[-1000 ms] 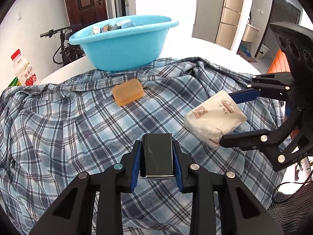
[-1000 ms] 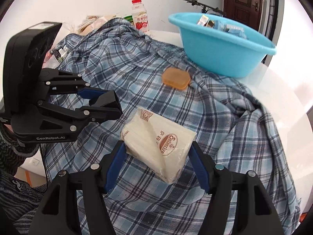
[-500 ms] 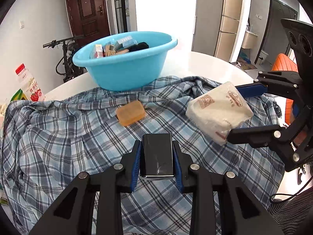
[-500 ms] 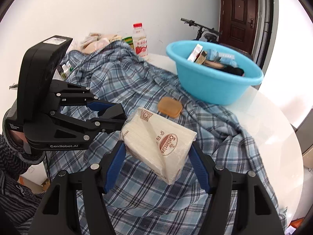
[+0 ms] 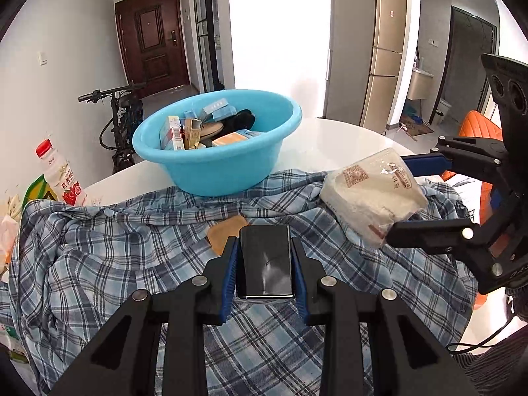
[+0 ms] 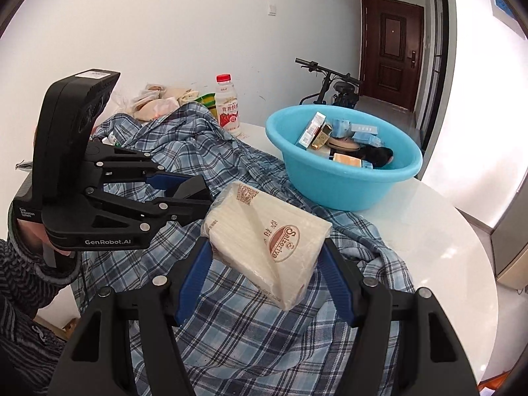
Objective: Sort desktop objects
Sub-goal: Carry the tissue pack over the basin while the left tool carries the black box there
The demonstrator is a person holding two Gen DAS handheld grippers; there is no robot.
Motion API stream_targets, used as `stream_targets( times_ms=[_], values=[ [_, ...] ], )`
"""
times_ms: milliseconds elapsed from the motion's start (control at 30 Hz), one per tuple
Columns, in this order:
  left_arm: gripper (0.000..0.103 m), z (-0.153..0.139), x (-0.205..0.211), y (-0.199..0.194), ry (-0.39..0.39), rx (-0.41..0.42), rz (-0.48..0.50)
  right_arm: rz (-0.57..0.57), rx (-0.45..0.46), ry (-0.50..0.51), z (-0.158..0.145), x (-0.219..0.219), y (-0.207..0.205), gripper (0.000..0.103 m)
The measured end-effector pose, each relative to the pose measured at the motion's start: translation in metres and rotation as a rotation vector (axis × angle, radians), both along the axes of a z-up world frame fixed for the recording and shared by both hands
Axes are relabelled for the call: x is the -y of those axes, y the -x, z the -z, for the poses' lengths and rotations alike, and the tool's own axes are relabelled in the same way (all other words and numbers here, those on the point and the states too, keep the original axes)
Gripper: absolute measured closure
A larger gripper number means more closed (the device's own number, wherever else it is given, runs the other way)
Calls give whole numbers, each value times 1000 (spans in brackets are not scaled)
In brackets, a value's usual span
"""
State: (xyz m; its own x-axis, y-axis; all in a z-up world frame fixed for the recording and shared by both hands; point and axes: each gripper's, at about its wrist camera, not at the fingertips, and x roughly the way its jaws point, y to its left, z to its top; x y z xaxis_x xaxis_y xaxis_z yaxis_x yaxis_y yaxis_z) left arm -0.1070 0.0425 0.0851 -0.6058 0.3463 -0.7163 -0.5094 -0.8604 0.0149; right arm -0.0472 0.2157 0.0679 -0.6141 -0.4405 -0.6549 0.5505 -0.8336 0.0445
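My left gripper (image 5: pixel 265 264) is shut on a black box (image 5: pixel 265 265) and holds it above the plaid cloth (image 5: pixel 115 257). My right gripper (image 6: pixel 265 260) is shut on a white tissue pack (image 6: pixel 267 241), raised above the cloth; the pack also shows in the left wrist view (image 5: pixel 371 194). A blue basin (image 5: pixel 217 151) with several small boxes stands ahead on the white table; it also shows in the right wrist view (image 6: pixel 343 165). An orange soap bar (image 5: pixel 224 231) lies on the cloth, partly hidden behind the black box.
A milk bottle (image 5: pixel 61 178) with a red cap stands at the table's left, also in the right wrist view (image 6: pixel 227 105). Bags (image 6: pixel 161 99) lie behind the cloth. The white table (image 6: pixel 445 247) runs right of the cloth. A bicycle (image 5: pixel 122 115) stands by the door.
Both grippers have risen with their objects and moved toward the basin. The view now looks down into the basin, and the soap bar has slipped behind the black box.
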Motion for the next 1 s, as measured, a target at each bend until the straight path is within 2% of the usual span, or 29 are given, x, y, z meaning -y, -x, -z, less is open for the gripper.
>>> stream_targets(
  times_ms=[167, 400, 1000],
  values=[
    [71, -10, -4, 11, -14, -14, -8, 23, -35, -19, -14, -4, 11, 38],
    [71, -27, -17, 32, -41, -38, -3, 39, -93, 5, -39, -11, 21, 38],
    [71, -71, -28, 77, -68, -93, -5, 136, -132, 102, -70, -31, 69, 38]
  ],
)
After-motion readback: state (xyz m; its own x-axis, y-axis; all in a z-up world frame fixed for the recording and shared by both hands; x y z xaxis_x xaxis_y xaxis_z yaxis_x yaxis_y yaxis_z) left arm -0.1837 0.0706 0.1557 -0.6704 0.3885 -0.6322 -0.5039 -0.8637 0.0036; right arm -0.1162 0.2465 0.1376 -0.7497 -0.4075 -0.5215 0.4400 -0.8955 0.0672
